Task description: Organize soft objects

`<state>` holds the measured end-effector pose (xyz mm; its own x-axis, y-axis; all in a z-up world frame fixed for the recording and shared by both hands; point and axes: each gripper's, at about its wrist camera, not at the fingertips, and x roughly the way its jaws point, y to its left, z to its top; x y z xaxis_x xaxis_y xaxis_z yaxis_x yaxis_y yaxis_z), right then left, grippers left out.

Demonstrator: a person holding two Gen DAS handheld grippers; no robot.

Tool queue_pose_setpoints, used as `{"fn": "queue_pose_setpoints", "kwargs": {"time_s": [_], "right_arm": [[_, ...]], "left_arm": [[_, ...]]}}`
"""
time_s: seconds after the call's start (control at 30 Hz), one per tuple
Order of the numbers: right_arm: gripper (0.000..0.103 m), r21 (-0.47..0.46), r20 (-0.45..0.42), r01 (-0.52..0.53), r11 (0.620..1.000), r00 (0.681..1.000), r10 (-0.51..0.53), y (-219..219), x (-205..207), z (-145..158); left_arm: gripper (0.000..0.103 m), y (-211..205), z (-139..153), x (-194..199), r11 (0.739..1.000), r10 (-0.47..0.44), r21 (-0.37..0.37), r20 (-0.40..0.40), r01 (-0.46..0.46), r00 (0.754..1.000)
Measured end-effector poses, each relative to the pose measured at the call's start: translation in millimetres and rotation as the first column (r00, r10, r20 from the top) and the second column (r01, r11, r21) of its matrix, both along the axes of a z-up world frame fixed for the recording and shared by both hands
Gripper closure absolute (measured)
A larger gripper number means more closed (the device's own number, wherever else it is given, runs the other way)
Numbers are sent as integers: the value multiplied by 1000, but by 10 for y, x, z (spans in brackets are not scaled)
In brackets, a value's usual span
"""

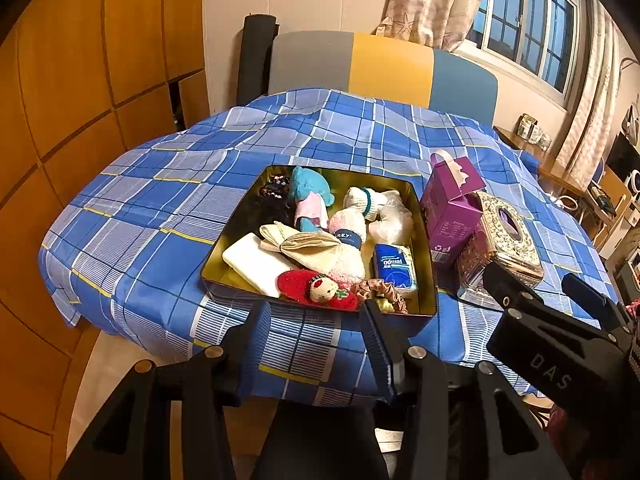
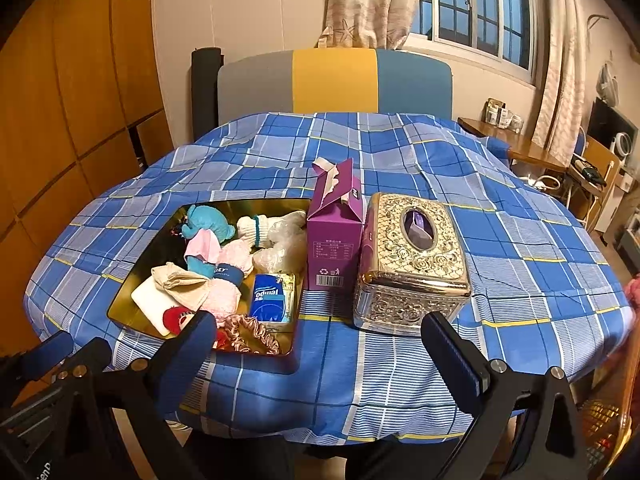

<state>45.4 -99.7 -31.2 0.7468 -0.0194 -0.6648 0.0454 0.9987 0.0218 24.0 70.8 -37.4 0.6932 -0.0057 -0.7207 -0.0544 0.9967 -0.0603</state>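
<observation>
We hover at the near edge of the round table under its blue plaid cloth (image 2: 400, 152), both grippers apart and holding nothing: the left gripper (image 1: 316, 332) half spread, the right gripper (image 2: 320, 344) wide. One shallow gold metal tin (image 1: 426, 240) sits on the left and holds the soft things: one turquoise plush toy (image 1: 308, 190), one pink fluffy sock roll (image 1: 348, 240), one white folded pad (image 1: 256, 262), one blue tissue packet (image 1: 394, 270). Right of it, touching, one purple gable carton (image 2: 334, 248), then one ornate silver tissue box (image 2: 412, 264). Beyond, one tricolour chair back (image 2: 334, 80), wooden panels on the left, curtained window on the right.
</observation>
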Motion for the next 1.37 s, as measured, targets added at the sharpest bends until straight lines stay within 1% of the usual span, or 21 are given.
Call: {"fn": "queue_pose_setpoints", "kwargs": {"time_s": [0.83,1.27,1.37], "right_arm": [[0,-1,-12,-1,1000,1000,1,16,9,-24],[0,0,-18,1,1000,1000,-1,15,25,-37],[0,2,-20,0,1000,1000,0,19,26,-41]], "left_arm": [[56,7,-7,7,1000,4,11,-7,-4,1000],[56,4,3,10,1000,10,24,1,-10,1000],[56,10,-10,17,1000,8,16,-3,-8,1000]]}}
